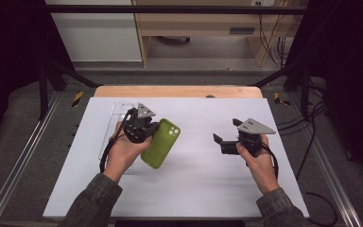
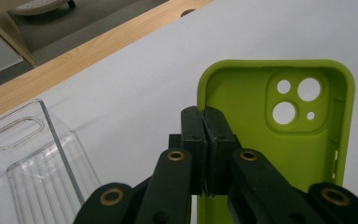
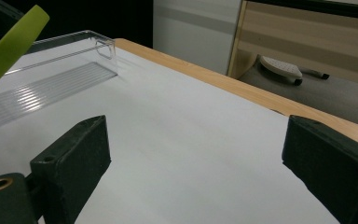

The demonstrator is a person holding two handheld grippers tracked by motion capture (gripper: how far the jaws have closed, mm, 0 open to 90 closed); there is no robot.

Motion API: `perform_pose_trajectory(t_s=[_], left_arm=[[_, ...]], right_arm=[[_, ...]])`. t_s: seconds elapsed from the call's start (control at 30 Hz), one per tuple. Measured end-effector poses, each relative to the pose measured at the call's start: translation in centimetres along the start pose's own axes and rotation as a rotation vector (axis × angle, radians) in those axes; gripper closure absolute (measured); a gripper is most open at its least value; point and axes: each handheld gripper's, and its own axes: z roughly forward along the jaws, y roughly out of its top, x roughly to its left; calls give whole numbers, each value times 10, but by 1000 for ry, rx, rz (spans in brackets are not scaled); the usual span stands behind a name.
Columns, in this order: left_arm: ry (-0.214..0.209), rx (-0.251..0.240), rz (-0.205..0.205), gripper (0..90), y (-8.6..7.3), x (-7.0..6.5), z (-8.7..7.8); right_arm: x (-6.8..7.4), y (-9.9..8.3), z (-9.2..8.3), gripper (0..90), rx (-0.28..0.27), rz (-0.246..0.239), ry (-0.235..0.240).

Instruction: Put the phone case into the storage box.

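Over the white table (image 1: 194,179) | left gripper (image 1: 147,131) is clamping its jaws on the side wall of the green phone case (image 1: 161,143), holding it off the surface; clear plastic tray (image 1: 118,113) is lying just behind | right gripper (image 1: 220,140) is hovering well apart with jaws spread wide, gripping nothing

Table (image 1: 194,184) had a pale grey-white top w/ a light wood strip (image 1: 177,91) along the far edge; a small dark hole sat in that strip, approx. mid-right. A clear plastic tray (image 1: 118,113) lay flat on the top at far left, near the wood edge, ribbed floor and a slot handle at its end, seen in left gripper view (image 2: 37,158) and right gripper view (image 3: 46,74). Rest of the top was bare. Table stood on a grey floor (image 1: 23,132) btw. metal rails.
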Motion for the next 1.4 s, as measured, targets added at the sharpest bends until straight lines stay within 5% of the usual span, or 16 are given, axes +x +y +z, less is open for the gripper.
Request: perform_pose_trajectory(t_s=[0.67, 1.4], left_arm=[[16, -26, -13, 876, 1, 9, -7], [46, -71, -55, 875, 7, 30, -16]], right_arm=[[-8, -35, -19, 72, -89, 47, 11], [-8, -53, -20, 65, -99, 41, 17]])
